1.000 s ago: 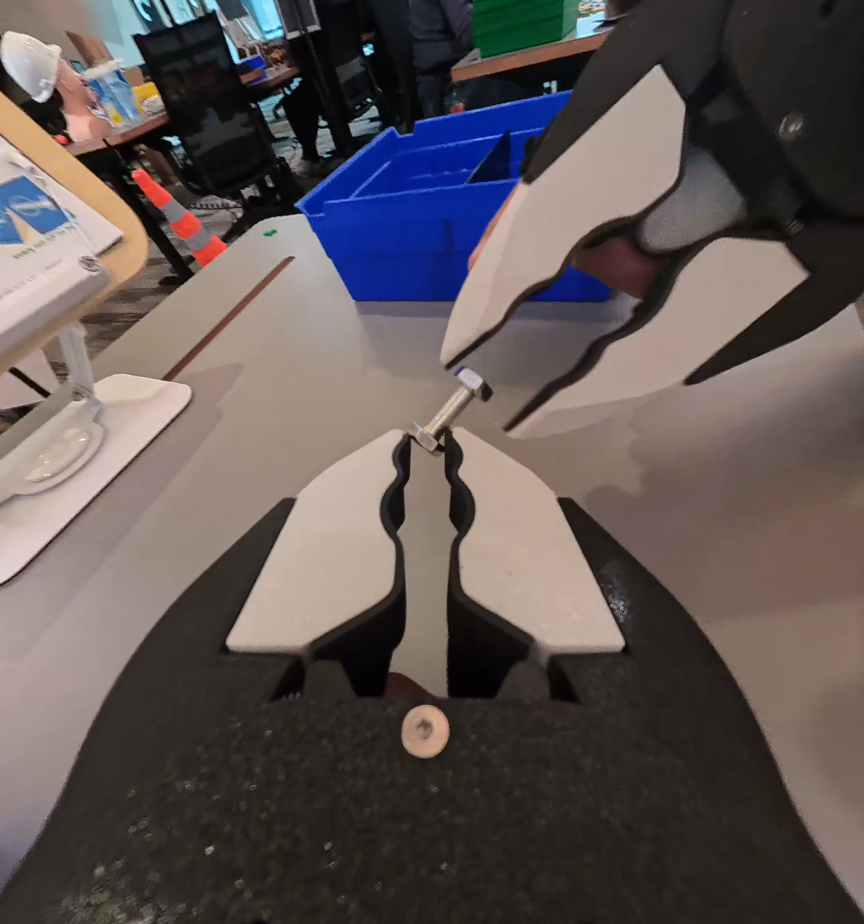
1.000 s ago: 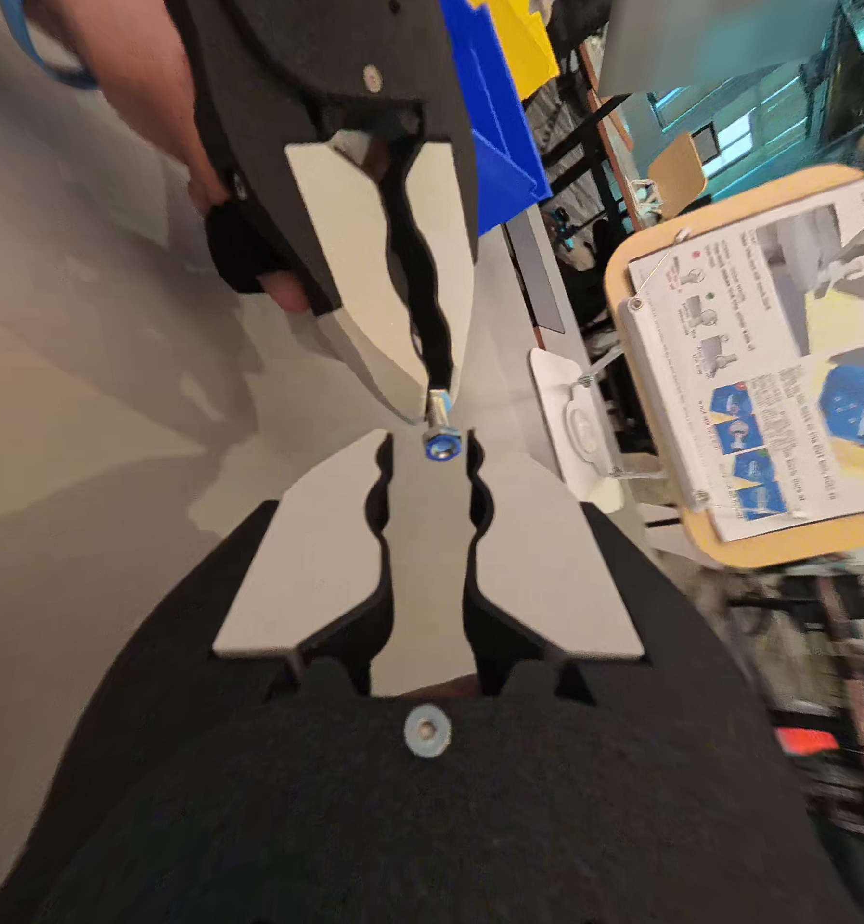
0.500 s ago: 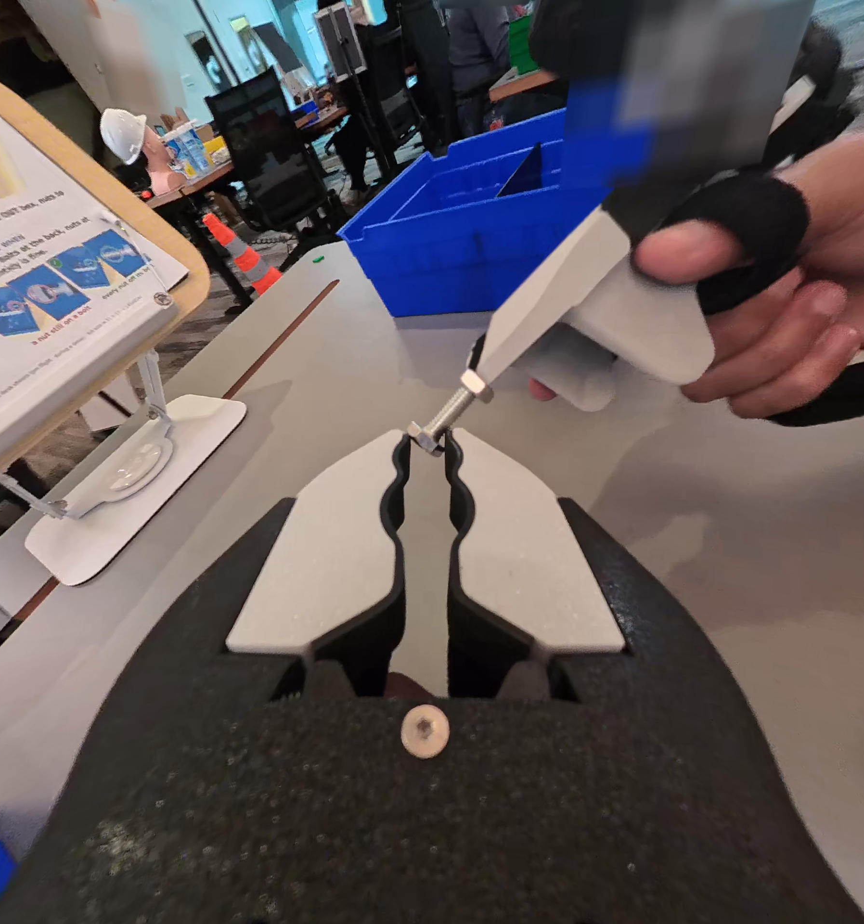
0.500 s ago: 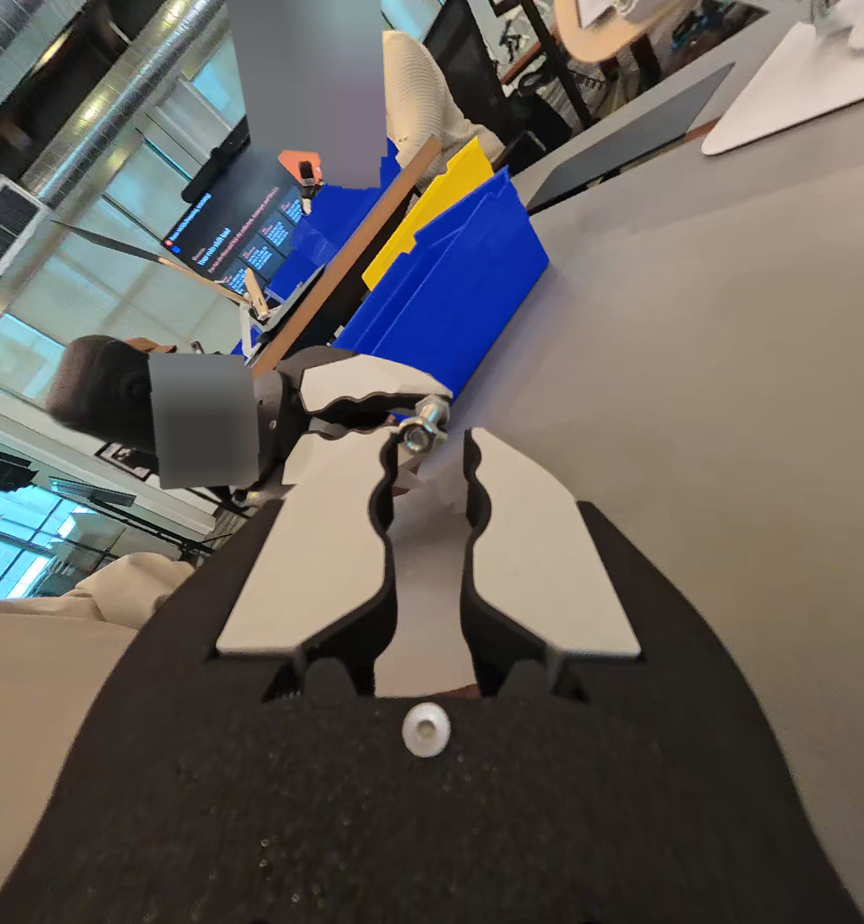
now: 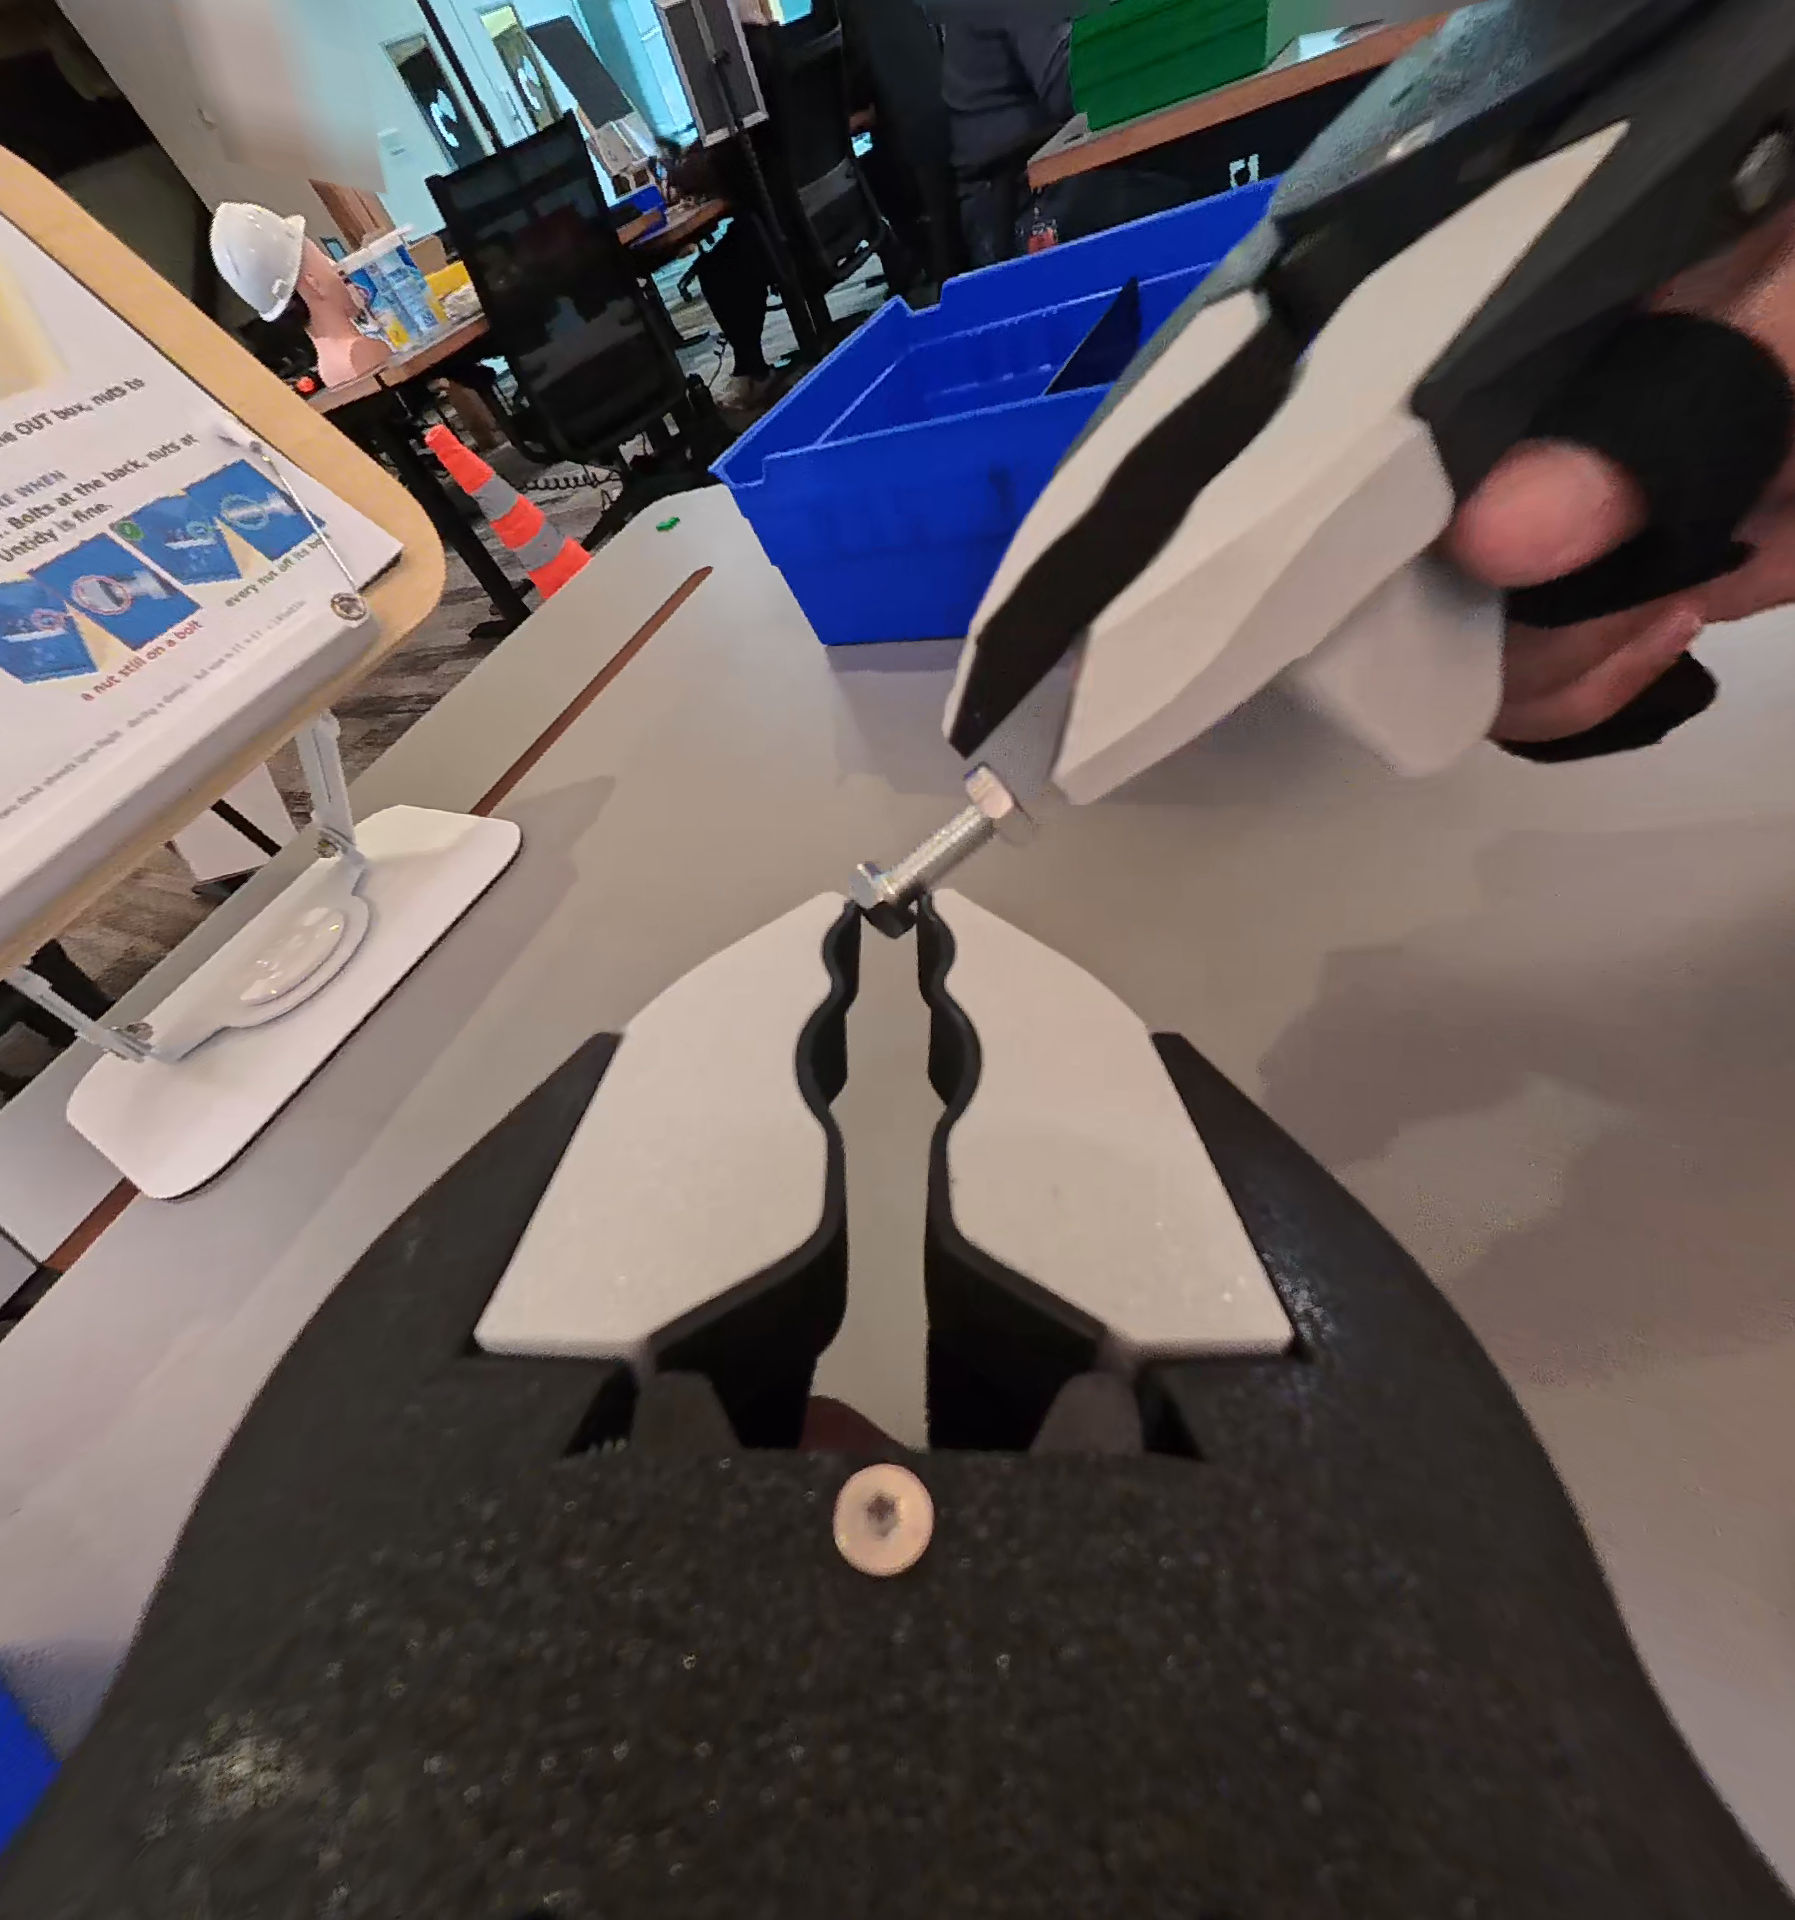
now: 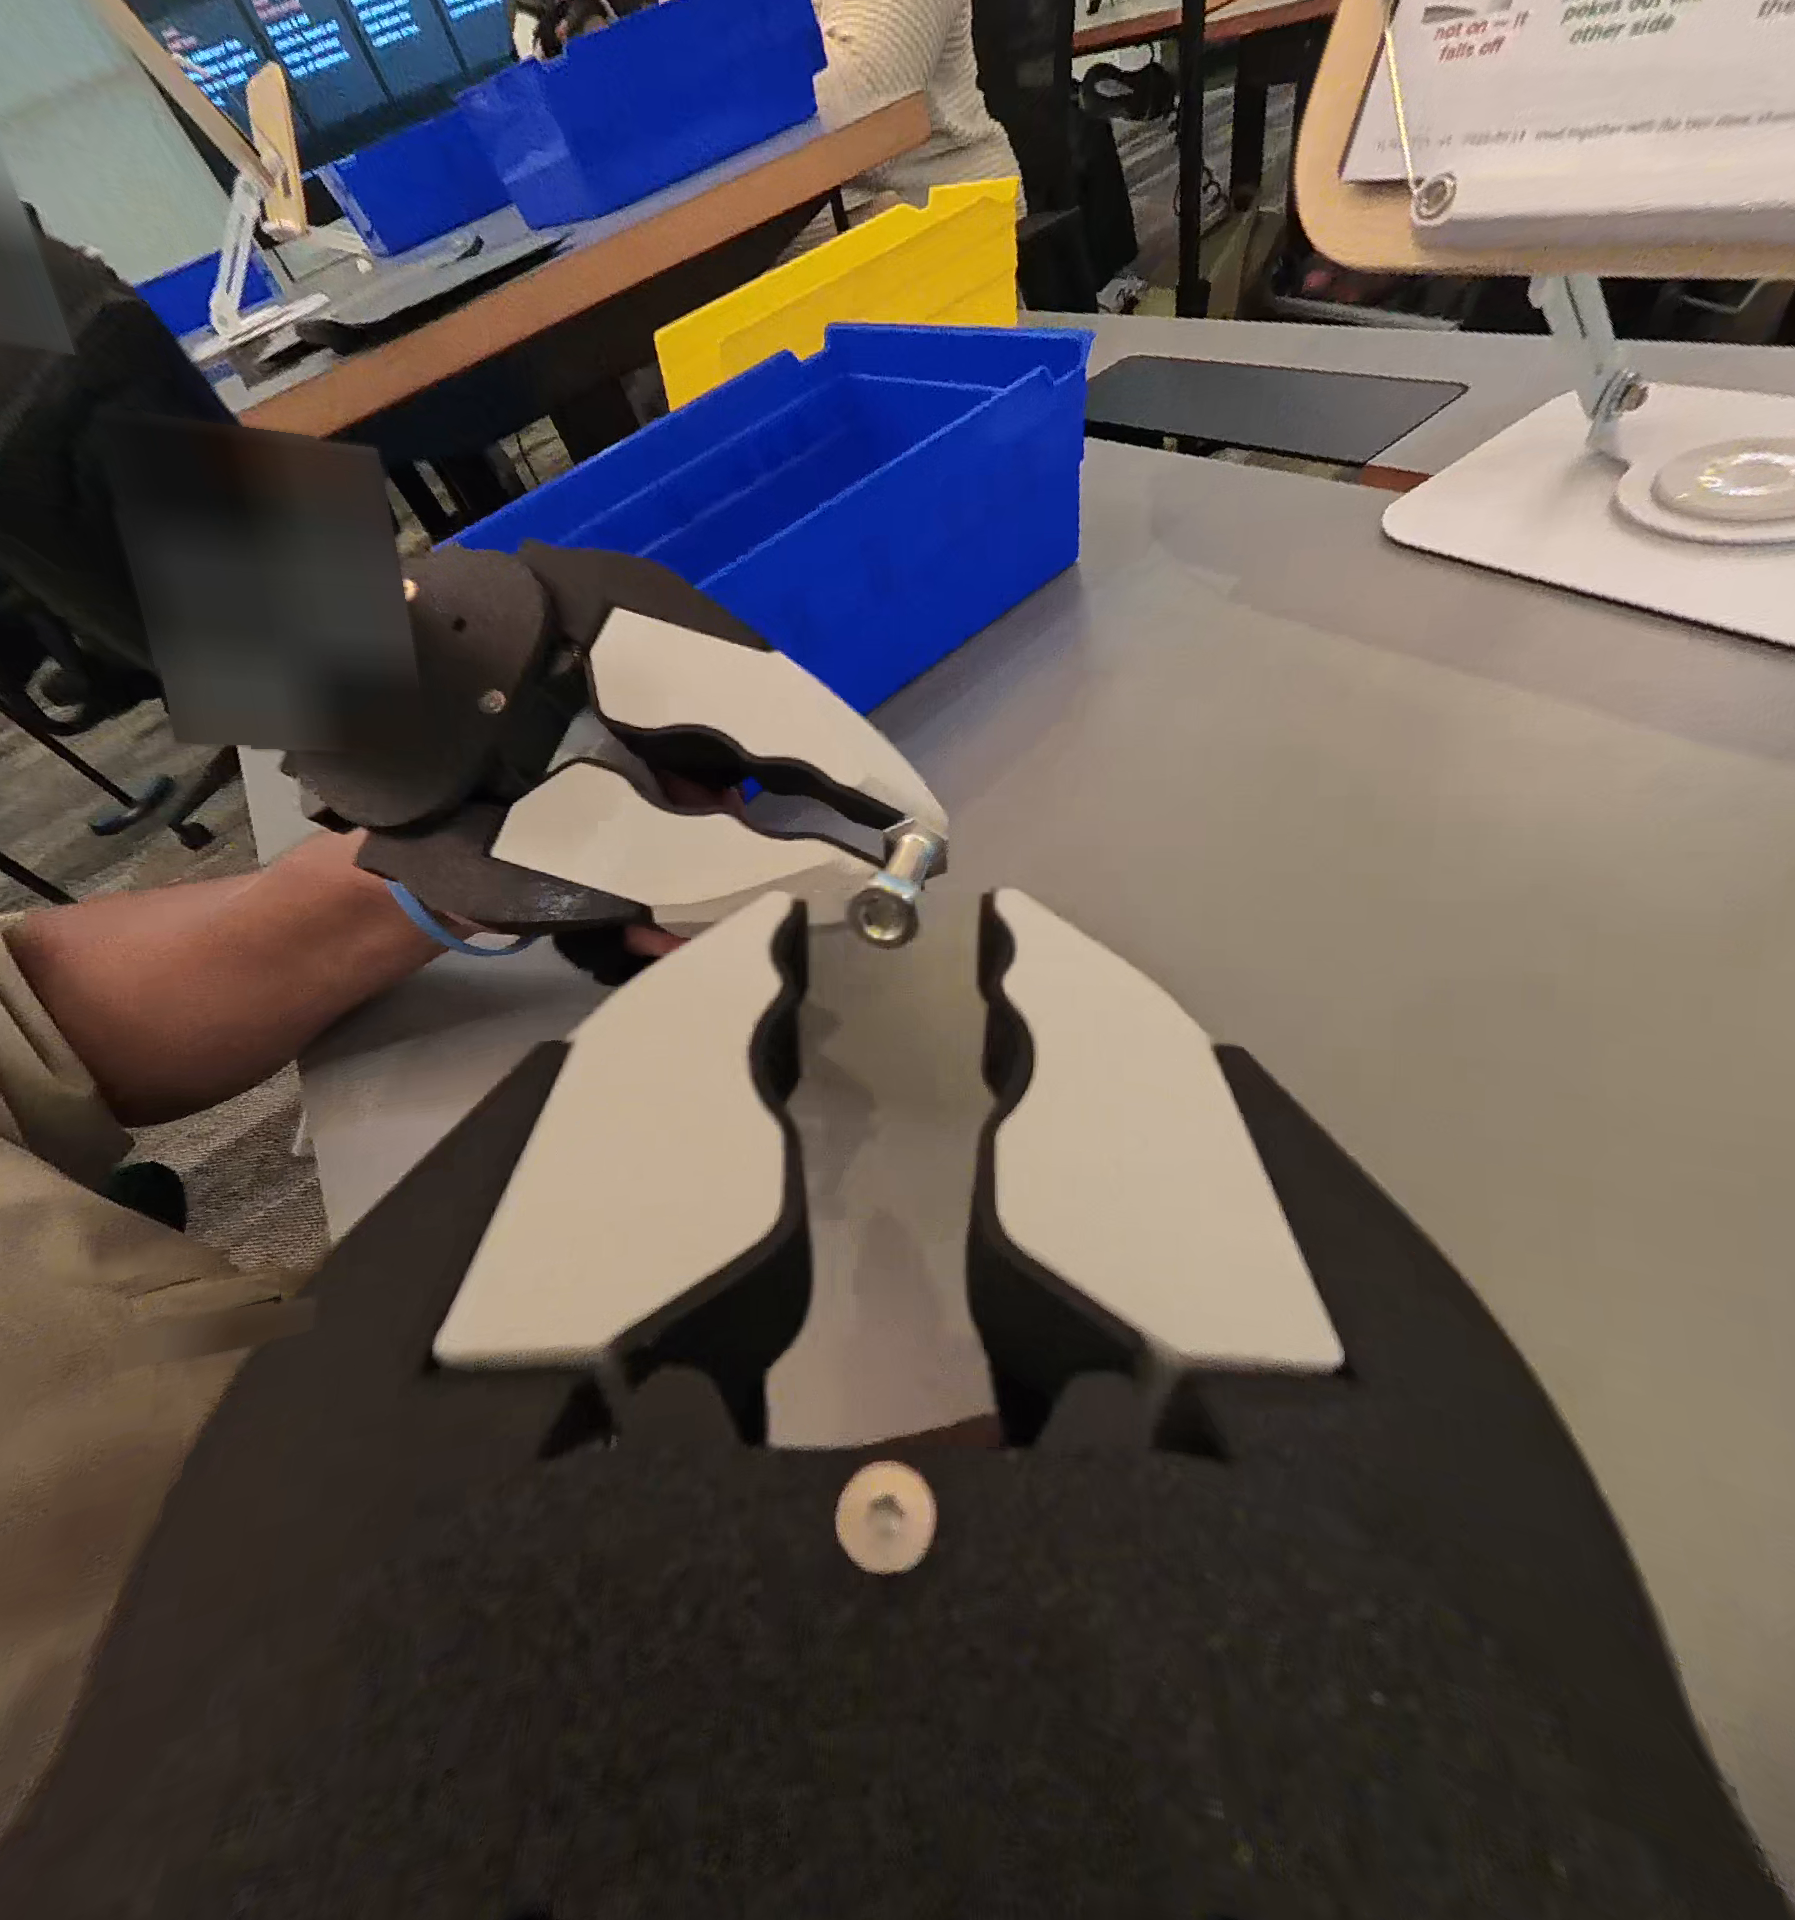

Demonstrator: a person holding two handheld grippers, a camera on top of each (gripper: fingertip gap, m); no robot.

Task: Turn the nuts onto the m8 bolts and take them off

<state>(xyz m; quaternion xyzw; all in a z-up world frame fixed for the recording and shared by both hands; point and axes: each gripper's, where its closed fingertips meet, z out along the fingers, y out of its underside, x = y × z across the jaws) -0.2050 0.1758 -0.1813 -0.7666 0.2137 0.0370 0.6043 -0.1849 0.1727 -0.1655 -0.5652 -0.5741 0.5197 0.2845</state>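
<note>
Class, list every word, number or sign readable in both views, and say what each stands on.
I won't copy the wording; here is what bears it.
Instruction sheet on the tilted wooden stand: printed captions under blue pictures.
Dark screens far behind: lines too small to read.
Blue bin, bolt: none.

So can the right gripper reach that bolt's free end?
Probably yes: the right gripper is open, the free end of the bolt sits at its tips, and the left gripper grips only the other end.

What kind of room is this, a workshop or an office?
Probably an open-plan office used as a workshop: blue parts bins on desks, office chairs, an orange cone.
</note>
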